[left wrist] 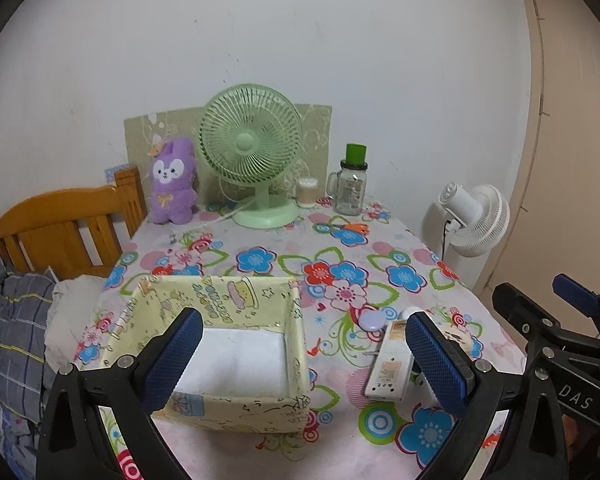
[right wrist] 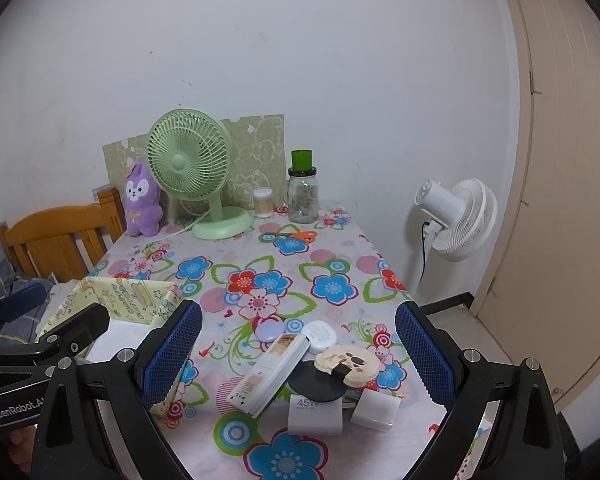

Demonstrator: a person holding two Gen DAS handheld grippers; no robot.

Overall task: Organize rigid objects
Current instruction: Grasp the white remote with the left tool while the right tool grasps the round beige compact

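The left gripper (left wrist: 304, 356) hung with its blue-padded jaws wide apart and nothing between them, above the yellow patterned storage box (left wrist: 220, 360) that sat at the near left corner of the table (left wrist: 380, 264), its white bottom bare. The right gripper (right wrist: 298, 354) was likewise spread open and holding nothing, poised over a cluster of small items near the table's front edge. In that cluster a long white rectangular device (right wrist: 270, 376) lay at a slant, its far end close to a lilac round case (right wrist: 270, 330) and a white oval case (right wrist: 320, 334). A cream round compact (right wrist: 348, 366) rested on a dark disc (right wrist: 316, 384), which seemed to overlap a white 45W charger (right wrist: 314, 416); a white cube (right wrist: 376, 410) stood just beside the charger, nearer the right edge. Along the far edge were a green desk fan (right wrist: 190, 168), a purple plush toy (right wrist: 142, 206), a cotton swab tub (right wrist: 263, 202) and a glass jar (right wrist: 303, 196), with orange-handled scissors (right wrist: 296, 235) lying near the jar.
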